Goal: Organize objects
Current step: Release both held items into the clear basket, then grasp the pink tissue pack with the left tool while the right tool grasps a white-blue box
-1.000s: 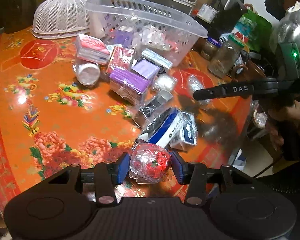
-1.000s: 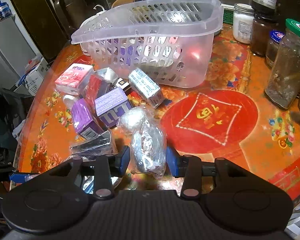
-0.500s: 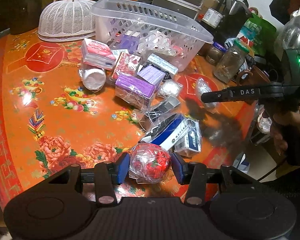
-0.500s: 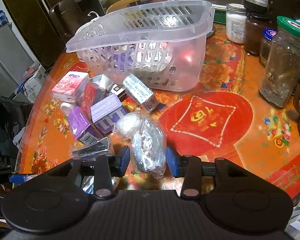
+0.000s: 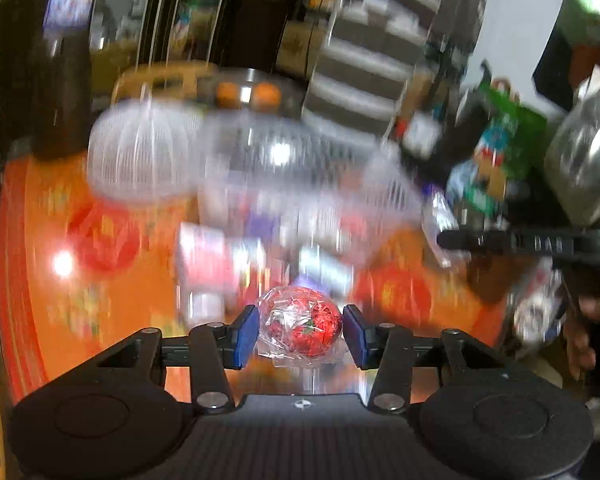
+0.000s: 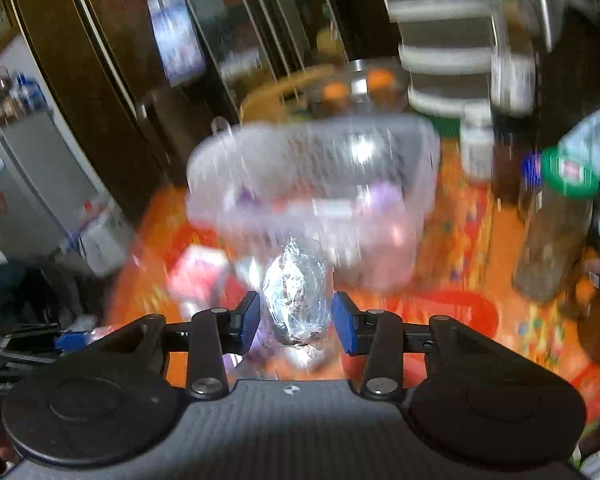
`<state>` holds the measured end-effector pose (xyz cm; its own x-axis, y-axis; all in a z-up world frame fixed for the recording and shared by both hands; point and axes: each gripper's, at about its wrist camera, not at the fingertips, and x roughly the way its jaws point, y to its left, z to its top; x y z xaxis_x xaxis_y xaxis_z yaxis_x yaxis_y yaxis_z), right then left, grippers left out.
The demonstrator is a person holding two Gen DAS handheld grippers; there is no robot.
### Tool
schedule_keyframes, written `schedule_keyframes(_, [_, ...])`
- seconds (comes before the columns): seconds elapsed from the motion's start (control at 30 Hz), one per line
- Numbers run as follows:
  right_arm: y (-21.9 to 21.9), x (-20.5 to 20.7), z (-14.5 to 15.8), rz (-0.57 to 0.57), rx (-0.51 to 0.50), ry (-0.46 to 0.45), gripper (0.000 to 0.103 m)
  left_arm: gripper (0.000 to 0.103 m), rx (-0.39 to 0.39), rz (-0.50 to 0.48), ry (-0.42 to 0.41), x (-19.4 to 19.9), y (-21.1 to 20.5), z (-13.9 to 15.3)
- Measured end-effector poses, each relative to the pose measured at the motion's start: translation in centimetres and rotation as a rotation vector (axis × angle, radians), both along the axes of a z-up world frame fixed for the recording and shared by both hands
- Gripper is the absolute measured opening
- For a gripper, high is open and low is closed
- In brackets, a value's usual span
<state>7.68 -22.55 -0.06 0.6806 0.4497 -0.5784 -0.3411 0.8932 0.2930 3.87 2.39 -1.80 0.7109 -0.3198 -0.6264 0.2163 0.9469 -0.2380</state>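
Left gripper clamped on red wrapped ball, held clear of orange surface. Right gripper pinching silver wrapped bundle. Both aimed at clear basket ahead; likely drop-off target. Background motion-blurred, loose boxes indistinct.

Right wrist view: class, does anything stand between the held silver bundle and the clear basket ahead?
Nothing visible does. The silver foil bundle wrapped in clear plastic sits in the right gripper, directly before the clear perforated plastic basket; blur hides small detail.
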Motion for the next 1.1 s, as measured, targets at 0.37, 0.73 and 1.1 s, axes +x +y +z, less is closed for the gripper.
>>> schedule_keyframes(0.37, [4.3,14.0,-0.4,-0.043,-0.114,0.052,0.044,0.05,0.025,-0.006,0.005,19.4,-3.2,2.5])
schedule_keyframes(0.73, [3.8,10.1,0.9,-0.087,-0.099,-0.042,0.09,0.078,-0.061,0.032,-0.072,16.5,-0.1,2.6])
schedule_keyframes(1.1, [2.3,4.9,-7.7,-0.078,-0.088,0.177,0.061,0.087,-0.023,0.167,0.113,10.5,4.4,-5.8])
